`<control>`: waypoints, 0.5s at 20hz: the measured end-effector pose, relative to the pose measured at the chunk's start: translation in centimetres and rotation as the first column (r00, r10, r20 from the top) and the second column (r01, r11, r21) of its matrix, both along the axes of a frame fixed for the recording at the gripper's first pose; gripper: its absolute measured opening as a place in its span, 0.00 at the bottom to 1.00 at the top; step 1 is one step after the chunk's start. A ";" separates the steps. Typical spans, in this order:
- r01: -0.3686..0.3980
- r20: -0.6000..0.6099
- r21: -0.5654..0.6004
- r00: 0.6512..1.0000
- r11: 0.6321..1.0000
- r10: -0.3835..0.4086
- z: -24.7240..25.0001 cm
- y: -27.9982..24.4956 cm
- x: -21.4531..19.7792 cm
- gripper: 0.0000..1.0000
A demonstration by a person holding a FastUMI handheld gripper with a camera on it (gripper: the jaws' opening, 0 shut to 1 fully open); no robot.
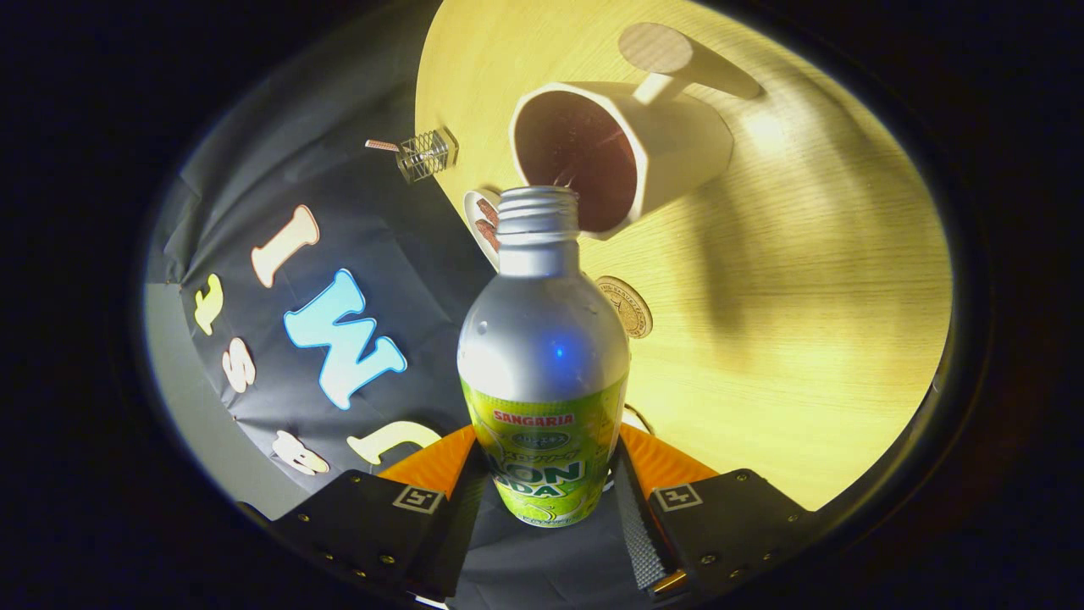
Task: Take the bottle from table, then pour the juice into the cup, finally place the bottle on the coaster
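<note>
A silver bottle point(542, 339) with a green label is held between my fingers, and my gripper point(546, 487) is shut on its lower body. The whole view is rolled sideways, so the bottle is tipped over. Its open threaded mouth point(537, 202) sits right at the rim of a white cup point(669, 144) with a dark red inside point(576, 165) and a handle. A small splash shows at the cup's rim by the mouth. A round cork coaster point(628, 307) lies on the wooden table point(804, 296) just beyond the bottle's shoulder.
A small white dish point(481, 222) with brown pieces sits beside the bottle's neck at the table's edge. A little wire basket point(426, 153) stands near that edge too. The black booth cloth hangs beyond the table.
</note>
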State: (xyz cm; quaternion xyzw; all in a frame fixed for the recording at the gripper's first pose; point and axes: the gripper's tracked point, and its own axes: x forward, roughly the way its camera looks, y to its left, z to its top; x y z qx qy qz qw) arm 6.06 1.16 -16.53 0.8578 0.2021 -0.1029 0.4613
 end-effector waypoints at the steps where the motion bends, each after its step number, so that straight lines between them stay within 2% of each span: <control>1: -0.012 -0.003 -0.017 1.000 1.000 0.012 -0.3 0.1 -0.1 0.75; 6: -0.073 -0.023 -0.117 0.997 0.990 0.070 -1.7 0.7 -0.9 0.75; 10: -0.147 -0.050 -0.311 0.989 0.939 0.138 -3.9 0.4 -1.9 0.75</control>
